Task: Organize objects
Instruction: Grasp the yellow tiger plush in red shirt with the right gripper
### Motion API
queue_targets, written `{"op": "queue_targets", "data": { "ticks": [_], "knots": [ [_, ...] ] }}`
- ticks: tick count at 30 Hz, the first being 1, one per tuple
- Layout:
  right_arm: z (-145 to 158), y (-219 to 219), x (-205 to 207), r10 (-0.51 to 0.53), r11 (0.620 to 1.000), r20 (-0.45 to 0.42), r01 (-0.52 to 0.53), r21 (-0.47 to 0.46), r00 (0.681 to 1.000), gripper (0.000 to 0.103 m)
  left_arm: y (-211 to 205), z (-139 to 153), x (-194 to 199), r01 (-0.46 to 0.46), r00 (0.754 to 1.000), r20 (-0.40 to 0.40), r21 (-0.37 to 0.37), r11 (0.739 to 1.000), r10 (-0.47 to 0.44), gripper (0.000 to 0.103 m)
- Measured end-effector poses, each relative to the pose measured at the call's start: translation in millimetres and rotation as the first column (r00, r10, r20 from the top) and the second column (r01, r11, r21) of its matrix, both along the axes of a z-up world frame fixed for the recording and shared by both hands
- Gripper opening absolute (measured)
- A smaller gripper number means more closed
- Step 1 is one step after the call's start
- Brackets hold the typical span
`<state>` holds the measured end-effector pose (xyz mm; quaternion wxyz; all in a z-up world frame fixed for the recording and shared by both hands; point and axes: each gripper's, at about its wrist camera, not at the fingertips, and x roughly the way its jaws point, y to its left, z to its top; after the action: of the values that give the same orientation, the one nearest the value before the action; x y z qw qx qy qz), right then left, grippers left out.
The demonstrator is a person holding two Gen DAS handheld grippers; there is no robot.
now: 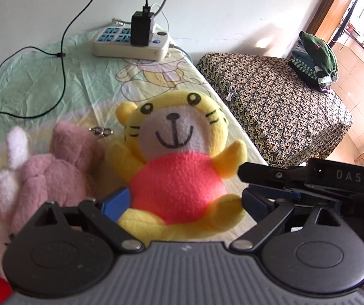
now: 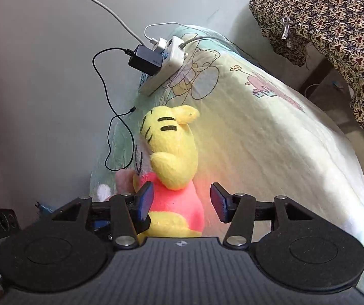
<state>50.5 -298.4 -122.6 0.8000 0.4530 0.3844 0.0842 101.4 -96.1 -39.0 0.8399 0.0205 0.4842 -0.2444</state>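
A yellow tiger plush (image 1: 174, 157) in a pink-red shirt lies face up on the cartoon-print bed sheet (image 1: 42, 81). My left gripper (image 1: 185, 200) is open wide, its blue pads on either side of the plush's lower body. The right gripper (image 2: 182, 203) comes at the same tiger plush (image 2: 174, 150) from its side and is open: the left pad sits against the pink shirt and the right pad stands clear. One of its black fingers (image 1: 260, 172) shows by the tiger's arm in the left wrist view. A pink plush (image 1: 62, 167) and a white-pink plush (image 1: 1, 190) lie to the tiger's left.
A white power strip (image 1: 131, 43) with a black charger (image 1: 141, 29) and a looping black cable (image 1: 62, 76) lies at the head of the bed by the wall. A metal clasp (image 1: 100, 131) lies on the sheet. Right of the bed stands a patterned-cloth table (image 1: 271, 96) with folded clothes (image 1: 314, 58).
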Motion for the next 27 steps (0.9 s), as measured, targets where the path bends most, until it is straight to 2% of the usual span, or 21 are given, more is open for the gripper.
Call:
{"op": "queue_targets", "data": {
  "ticks": [5, 7, 12, 16, 18, 21, 27],
  "knots": [
    [-14, 2, 19, 0.026, 0.999, -0.018, -0.026, 0.020, 0.999, 0.057, 1, -8, 9, 0.001, 0.999, -0.034, -0.038, 0.999, -0.003, 0.096],
    [-19, 5, 25, 0.042, 0.999, -0.026, -0.041, 0.025, 0.999, 0.058, 1, -13, 12, 0.001, 0.999, -0.045, -0.043, 0.999, -0.002, 0.101],
    [-26, 10, 37, 0.065, 0.997, -0.014, -0.064, 0.042, 0.998, 0.060, 3, -24, 23, -0.016, 0.997, -0.076, -0.065, 0.998, 0.011, 0.101],
    [-36, 16, 44, 0.086, 0.992, -0.012, -0.085, 0.091, 0.996, 0.065, 7, -30, 31, -0.038, 0.995, -0.098, -0.090, 0.995, 0.029, 0.103],
    [-39, 18, 47, 0.098, 0.987, -0.006, -0.096, 0.127, 0.995, 0.063, 8, -33, 33, -0.043, 0.993, -0.114, -0.098, 0.994, 0.032, 0.102],
    [-40, 20, 47, 0.115, 0.977, 0.009, -0.115, 0.181, 0.993, 0.052, 7, -34, 33, -0.043, 0.993, -0.115, -0.096, 0.994, 0.032, 0.102],
    [-27, 28, 38, 0.150, 0.977, 0.038, -0.154, 0.148, 0.988, 0.048, 2, -30, 22, -0.028, 0.995, -0.093, -0.066, 0.997, 0.022, 0.097]
  ]
}}
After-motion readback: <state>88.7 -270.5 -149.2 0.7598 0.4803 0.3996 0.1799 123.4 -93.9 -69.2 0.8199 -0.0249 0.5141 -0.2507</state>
